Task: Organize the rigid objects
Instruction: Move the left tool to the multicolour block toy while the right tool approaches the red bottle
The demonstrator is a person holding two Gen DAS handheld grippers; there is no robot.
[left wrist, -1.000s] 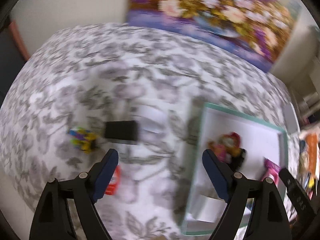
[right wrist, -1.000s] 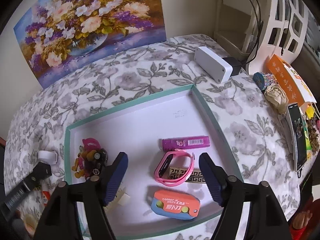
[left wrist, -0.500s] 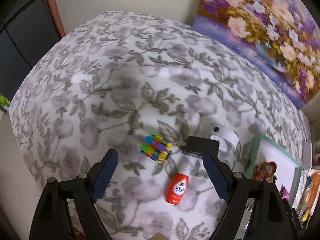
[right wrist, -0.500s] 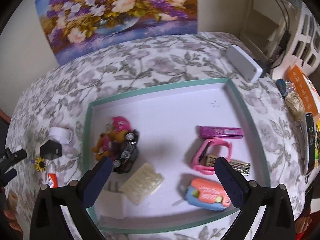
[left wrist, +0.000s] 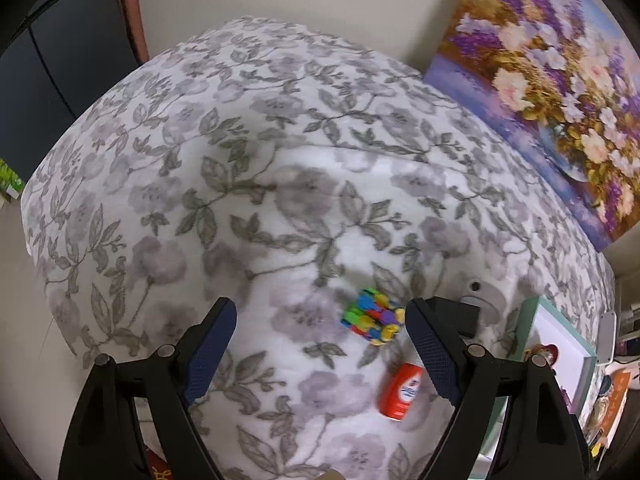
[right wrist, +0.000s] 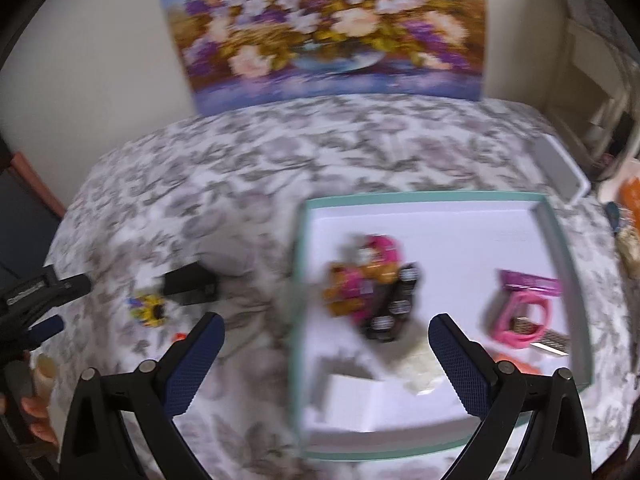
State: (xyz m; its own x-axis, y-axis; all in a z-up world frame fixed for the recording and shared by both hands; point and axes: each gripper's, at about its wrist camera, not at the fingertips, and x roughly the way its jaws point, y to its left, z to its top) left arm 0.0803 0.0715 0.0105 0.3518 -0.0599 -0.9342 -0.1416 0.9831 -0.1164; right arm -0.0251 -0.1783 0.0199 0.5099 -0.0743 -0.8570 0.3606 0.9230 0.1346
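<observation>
1. The left gripper hangs released over the flower-patterned bench, its blue pads apart with nothing pressed between them.
2. A multicoloured block toy lies on the cloth between those pads, close to the right-hand pad and apart from the left-hand one.
3. A red bottle lies on its side just below the toy, partly behind the right-hand pad.
4. A black box and a white roll sit just beyond that pad, near the tray's corner.
5. The right gripper is spread wide and holds nothing; the view is blurred.
6. Under it stands the teal-rimmed tray, its left wall running between the pads.
7. Inside the tray lie a pink-and-orange toy figure, a pink wristband, a purple tube, a white block and a pale ridged piece.
8. At the left edge of that view the left gripper shows, with a hand beneath it.
9. A flower painting leans against the wall behind the bench.
</observation>
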